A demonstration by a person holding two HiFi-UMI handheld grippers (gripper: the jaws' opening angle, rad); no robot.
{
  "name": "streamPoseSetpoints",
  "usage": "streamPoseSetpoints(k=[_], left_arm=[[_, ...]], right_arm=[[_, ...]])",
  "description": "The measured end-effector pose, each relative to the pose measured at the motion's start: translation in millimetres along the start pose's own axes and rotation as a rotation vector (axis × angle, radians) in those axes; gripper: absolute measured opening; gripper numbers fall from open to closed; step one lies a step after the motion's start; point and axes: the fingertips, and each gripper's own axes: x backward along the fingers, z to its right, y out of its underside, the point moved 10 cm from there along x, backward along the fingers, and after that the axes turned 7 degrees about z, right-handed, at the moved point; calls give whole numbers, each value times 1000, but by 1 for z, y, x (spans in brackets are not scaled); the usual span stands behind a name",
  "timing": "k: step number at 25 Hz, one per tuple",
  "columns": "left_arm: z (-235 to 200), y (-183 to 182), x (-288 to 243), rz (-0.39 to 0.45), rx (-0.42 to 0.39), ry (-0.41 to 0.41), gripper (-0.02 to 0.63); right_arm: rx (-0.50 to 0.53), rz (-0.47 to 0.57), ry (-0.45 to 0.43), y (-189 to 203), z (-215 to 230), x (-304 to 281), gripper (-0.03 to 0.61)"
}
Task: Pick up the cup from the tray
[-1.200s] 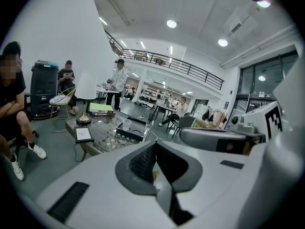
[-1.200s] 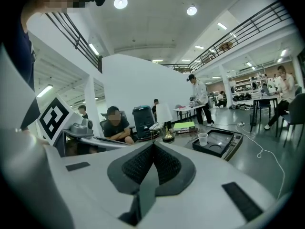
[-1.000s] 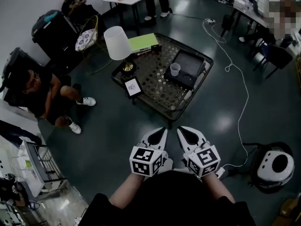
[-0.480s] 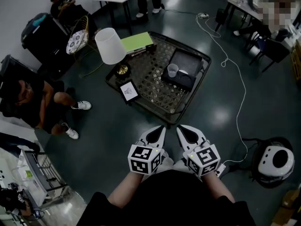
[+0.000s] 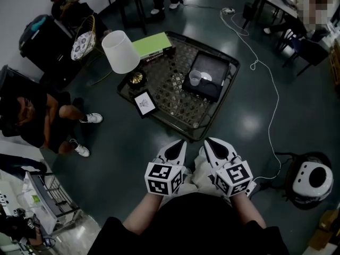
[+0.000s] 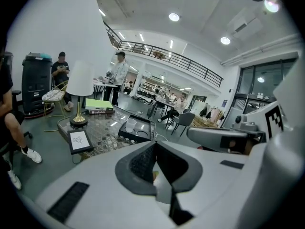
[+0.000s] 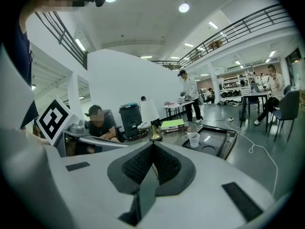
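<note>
Clear plastic cup (image 5: 195, 78) stands upright at the nine o'clock side of the black tray (image 5: 215, 65) on the lattice tabletop (image 5: 175, 97), at twelve o'clock from the person. The left hand-held gripper (image 5: 179, 144) and right hand-held gripper (image 5: 209, 142) sit side by side, jaws pressed together and empty, probably just being carried. The lamp (image 5: 121, 52) at the cup's ten o'clock and the picture frame (image 5: 143, 103) at eight o'clock stand aside; nothing blocks the reach.
</note>
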Motion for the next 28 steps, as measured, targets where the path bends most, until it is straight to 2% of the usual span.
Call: streamPoseSetpoints(k=[15,28], left_arm=[[-19,-20,-68,4,31,-62,9],[-35,-36,-134,-27,12,-100,9]], right_arm=[[11,-38,-14,-17,71,-55,11],[-4,-69,-39,-31,126,-100,11]])
